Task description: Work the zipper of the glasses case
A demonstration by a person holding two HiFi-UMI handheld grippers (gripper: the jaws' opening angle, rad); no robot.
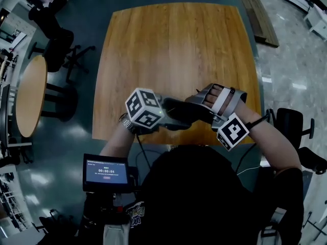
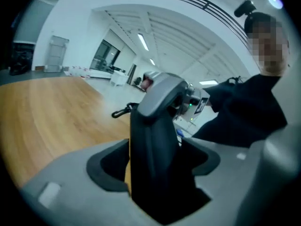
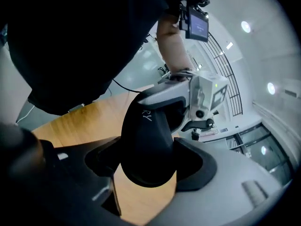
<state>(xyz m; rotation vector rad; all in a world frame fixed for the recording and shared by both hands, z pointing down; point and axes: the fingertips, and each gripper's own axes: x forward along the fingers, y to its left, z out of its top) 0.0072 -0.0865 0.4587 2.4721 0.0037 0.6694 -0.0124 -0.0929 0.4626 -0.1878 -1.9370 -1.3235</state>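
Over the desk (image 1: 173, 50) edge, the case (image 1: 181, 114) runs left-right, right hand-held gripper (image 3: 150, 164) clenched on it (left hand-held gripper (image 2: 153, 166) released).

The case (image 1: 180, 112) is matt black, with pale grey letters on its end in the right gripper view (image 3: 143, 117). The table (image 1: 173, 45) is honey-brown wood with a fine, straight grain. The left cube (image 1: 144, 108) and the right cube (image 1: 232, 131) are white with black square markers. The left gripper (image 2: 157, 164) and the right gripper (image 3: 149, 166) have grey shells and black pads. The floor (image 1: 87, 86) is glossy dark blue-grey. At the left edge the round table (image 1: 30, 96) is tan. At lower left the screen (image 1: 106, 173) glows blue with white digits.
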